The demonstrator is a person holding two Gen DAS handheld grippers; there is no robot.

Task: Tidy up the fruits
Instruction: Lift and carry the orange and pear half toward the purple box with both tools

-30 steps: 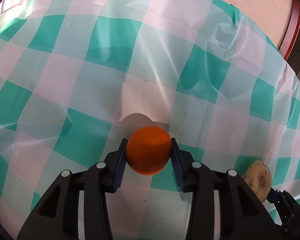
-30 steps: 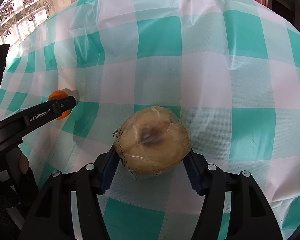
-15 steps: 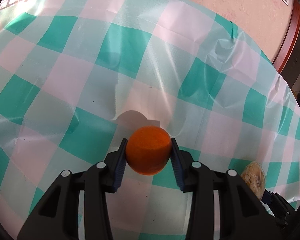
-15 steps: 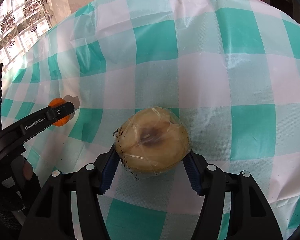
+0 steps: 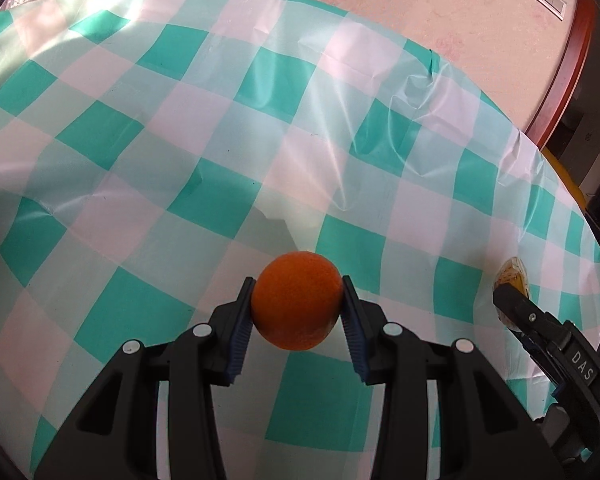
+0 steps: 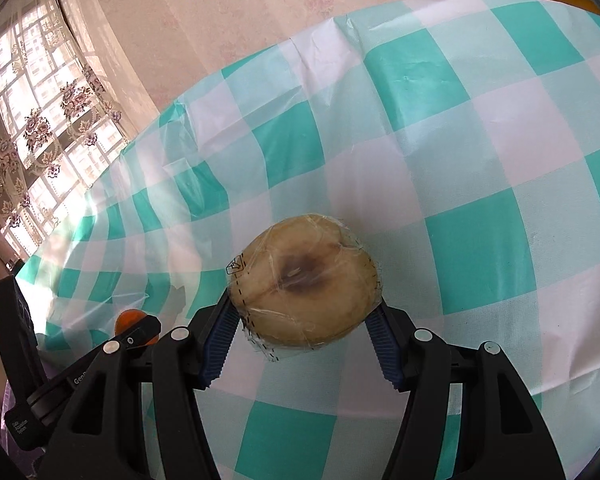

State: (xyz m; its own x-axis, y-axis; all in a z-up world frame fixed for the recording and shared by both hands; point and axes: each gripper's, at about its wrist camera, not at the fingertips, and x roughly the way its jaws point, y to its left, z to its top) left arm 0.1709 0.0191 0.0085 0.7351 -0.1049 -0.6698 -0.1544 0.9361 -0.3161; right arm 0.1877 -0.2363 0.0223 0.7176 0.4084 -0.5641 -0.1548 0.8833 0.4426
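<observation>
**Both grippers carrying fruit above checked table**

Left gripper [image 5: 298, 312]: jaws drawn in close, blue ribbed pads pressed on both sides of an orange [image 5: 296, 300]. The orange sits clear of the tablecloth [image 5: 140, 128], held up in the air over a teal square. Its shadow falls on the cloth just beyond it.

Right gripper [image 6: 302, 312]: jaws partly apart, clamped on a pale yellow-brown fruit in clear plastic wrap [image 6: 304, 284], dark blotch on the top face, a dashed printed line on the wrap at its left edge. Looks like a wrapped pear or similar, type hard to say. It is also held off the cloth.

Cross views: the wrapped fruit and a right finger tip show at the far right edge of the left wrist view; the orange shows small at lower left of the right wrist view, behind a left finger.

Versus a second ago: grips unchanged on both, same jaw width, same fruit. Both views have swung. The left view now takes in more pink wall [image 5: 420, 8] and the table's far edge; the right view has rolled, so the curtained window [image 6: 32, 120] and wall fill the upper left where cloth was before. The orange appears lower in the right view.
</observation>
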